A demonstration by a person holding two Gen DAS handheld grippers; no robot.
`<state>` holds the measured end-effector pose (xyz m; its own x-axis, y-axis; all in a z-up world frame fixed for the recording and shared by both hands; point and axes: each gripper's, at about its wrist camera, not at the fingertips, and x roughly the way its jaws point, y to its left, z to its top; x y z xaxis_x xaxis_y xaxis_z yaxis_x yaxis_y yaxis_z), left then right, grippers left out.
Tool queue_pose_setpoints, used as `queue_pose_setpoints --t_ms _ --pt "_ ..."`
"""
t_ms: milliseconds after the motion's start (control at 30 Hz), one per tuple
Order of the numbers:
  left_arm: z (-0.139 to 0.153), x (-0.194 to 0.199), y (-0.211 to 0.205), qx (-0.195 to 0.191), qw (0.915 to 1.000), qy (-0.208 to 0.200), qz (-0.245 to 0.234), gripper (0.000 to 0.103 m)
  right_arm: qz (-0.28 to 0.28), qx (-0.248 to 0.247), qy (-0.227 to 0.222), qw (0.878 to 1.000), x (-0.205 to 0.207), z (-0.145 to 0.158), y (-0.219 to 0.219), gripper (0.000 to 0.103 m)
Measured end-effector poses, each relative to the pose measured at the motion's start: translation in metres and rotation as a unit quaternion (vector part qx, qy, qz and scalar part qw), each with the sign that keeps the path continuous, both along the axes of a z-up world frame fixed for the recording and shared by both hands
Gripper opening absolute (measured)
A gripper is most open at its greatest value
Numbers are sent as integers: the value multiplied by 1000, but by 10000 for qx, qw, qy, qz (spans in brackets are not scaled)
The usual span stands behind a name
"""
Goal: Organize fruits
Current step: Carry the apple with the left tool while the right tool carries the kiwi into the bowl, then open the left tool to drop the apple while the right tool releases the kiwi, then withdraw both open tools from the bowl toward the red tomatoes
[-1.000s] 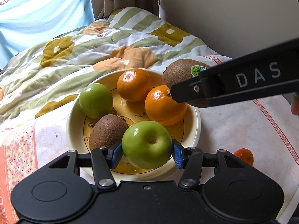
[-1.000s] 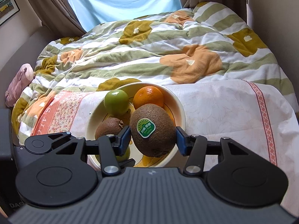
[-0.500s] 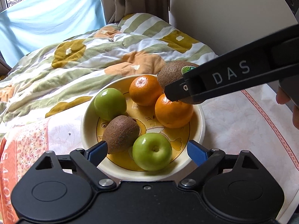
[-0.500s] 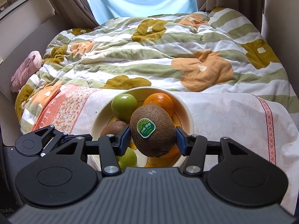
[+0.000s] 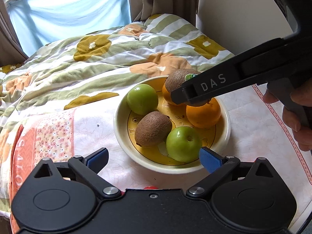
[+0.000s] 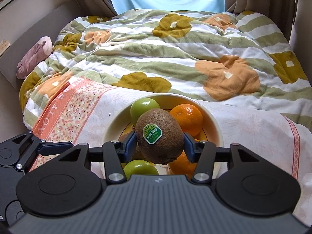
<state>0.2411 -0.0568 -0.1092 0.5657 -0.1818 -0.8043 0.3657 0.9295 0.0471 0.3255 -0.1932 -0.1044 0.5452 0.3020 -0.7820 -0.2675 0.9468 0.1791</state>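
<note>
A cream bowl [image 5: 120, 136] with a yellow inside holds two green apples [image 5: 142, 99] [image 5: 183, 144], a brown kiwi [image 5: 153, 128] and two oranges [image 5: 203, 113]. My left gripper [image 5: 154, 159] hangs at the bowl's near rim. Its jaws are opening, and no pad presses on anything. The nearer apple lies in the bowl just beside the right blue pad [image 5: 210, 159]. My right gripper [image 6: 159, 146] is shut on a kiwi with a green sticker [image 6: 159, 136], held above the fruit in the bowl [image 6: 216, 128].
The bowl stands on a white and pink floral cloth [image 5: 54, 136] against a striped flowered duvet [image 6: 175, 58]. A person's hand [image 5: 298, 117] grips the right tool. A small red thing [image 5: 150, 187] peeks out under my left gripper. A pink plush toy [image 6: 33, 58] lies far left.
My left gripper has opened and let go of the green apple, which now rests in the bowl, and has drawn back and up. The right gripper has carried its kiwi further over the bowl.
</note>
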Motion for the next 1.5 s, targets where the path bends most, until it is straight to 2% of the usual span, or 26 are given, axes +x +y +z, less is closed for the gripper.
queue_pose_setpoints --t_ms 367,433,467,700,867,1233,1500 --pt "-1 -1 13 38 9998 28 217 101 65 -164 38 9998 15 -21 15 68" --pt "-3 -2 15 35 9997 46 245 101 27 -153 -21 9999 14 -21 15 84" --pt "-3 -2 16 25 9996 59 259 101 18 -179 -24 9998 13 -21 15 103" --pt "-6 -7 19 -8 9995 108 305 101 -80 8 -68 9999 1 -28 7 103" --pt "-5 -10 20 -11 9995 93 316 101 -41 15 -205 9998 -5 -20 4 103" --pt "31 -28 30 -42 9990 -271 350 101 -71 19 -505 9987 -34 24 1 103" --pt "59 -49 59 -252 9979 -587 101 101 -568 213 -696 9957 -72 61 5 103"
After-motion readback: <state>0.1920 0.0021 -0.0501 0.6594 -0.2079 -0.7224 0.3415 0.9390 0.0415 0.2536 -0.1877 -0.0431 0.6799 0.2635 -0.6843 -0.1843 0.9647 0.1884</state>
